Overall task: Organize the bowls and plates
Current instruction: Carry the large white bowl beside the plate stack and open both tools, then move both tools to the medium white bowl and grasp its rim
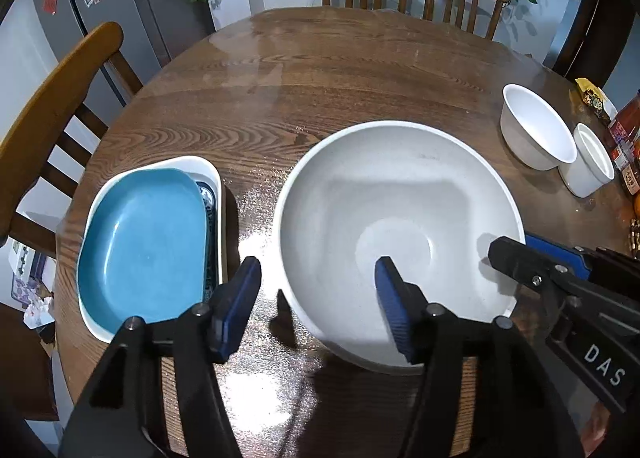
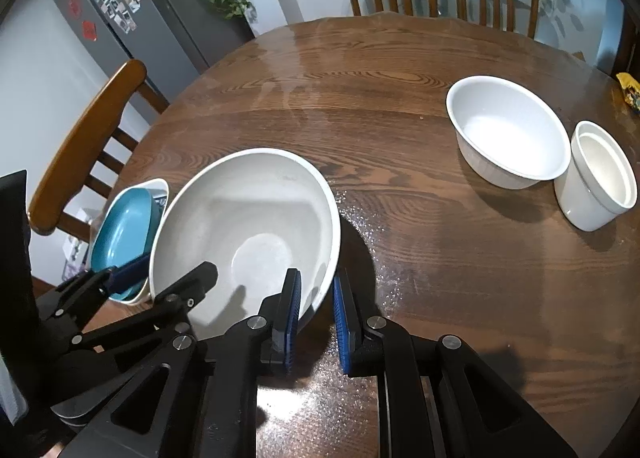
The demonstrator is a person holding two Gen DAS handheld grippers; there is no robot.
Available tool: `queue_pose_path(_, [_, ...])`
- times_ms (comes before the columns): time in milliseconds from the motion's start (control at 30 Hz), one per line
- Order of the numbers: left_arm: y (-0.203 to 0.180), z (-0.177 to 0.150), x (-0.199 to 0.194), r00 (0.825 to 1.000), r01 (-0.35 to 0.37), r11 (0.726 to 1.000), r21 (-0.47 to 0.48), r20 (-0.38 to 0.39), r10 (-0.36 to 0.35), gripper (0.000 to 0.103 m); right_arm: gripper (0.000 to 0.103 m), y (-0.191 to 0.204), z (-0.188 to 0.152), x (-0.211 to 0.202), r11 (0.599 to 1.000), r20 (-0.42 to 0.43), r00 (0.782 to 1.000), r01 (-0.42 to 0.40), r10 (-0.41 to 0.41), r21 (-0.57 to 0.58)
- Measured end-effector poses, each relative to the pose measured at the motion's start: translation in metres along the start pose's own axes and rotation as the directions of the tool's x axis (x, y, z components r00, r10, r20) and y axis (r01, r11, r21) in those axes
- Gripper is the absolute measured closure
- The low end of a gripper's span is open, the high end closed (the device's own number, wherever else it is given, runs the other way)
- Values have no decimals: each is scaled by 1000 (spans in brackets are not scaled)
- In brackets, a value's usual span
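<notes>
Bowl (image 1: 400,234) sits on table (image 1: 320,70) btwn both grippers. Right gripper (image 2: 316,310) pinches its near-right rim, one pad inside, one outside. Left gripper (image 1: 318,298) straddles the left rim w/ jaws apart, not touching afaict. Blue plate (image 1: 144,246) stack lies just left, small white bowl (image 2: 508,130) far right.

a large pale grey bowl (image 1: 400,226) sits upright and empty on the bench. just left of it a blue plate (image 1: 144,250) lies nested in a white dish (image 1: 212,174). well apart to the right, a white bowl (image 2: 508,130) and a smaller white cup (image 2: 596,174) stand upright, touching.
</notes>
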State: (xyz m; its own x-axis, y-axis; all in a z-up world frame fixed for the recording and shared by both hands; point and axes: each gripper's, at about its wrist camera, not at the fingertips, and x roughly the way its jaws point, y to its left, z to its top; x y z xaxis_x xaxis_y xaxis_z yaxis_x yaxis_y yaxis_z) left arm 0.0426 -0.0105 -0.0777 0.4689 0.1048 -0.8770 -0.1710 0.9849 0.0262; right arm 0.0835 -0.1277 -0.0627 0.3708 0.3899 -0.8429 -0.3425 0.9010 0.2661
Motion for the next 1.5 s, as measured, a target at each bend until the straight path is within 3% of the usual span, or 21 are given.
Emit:
queue_pose_path(267, [7,1,-9,1000,-5,1000,-21,18,5,39,65,-13,-4,-18,999,41,999,-6,5,34])
queue_pose_path(567, [-3,7,-32,997,41,999,-18,67,-40,39,63,-67,-11,-39,977,95,995,5,-26,214])
queue_pose_path(900, [-49,24,-37,992,77,994,76,93,-84,38,63,-154,5,-47,844,220,975,-102,-20,526])
queue_pose_path(1100, [-80,58,-32,988,75,990,121,123,-90,38,63,-176,16,-23,774,207,978,-140,12,617])
queue_pose_path(1300, [-107,85,-14,990,72,988,138,110,-88,38,63,-180,20,-6,754,188,982,-144,28,641])
queue_pose_path(1500, [-122,94,11,995,53,984,172,70,-66,38,88,-184,21,-5,786,141,990,-71,-20,614])
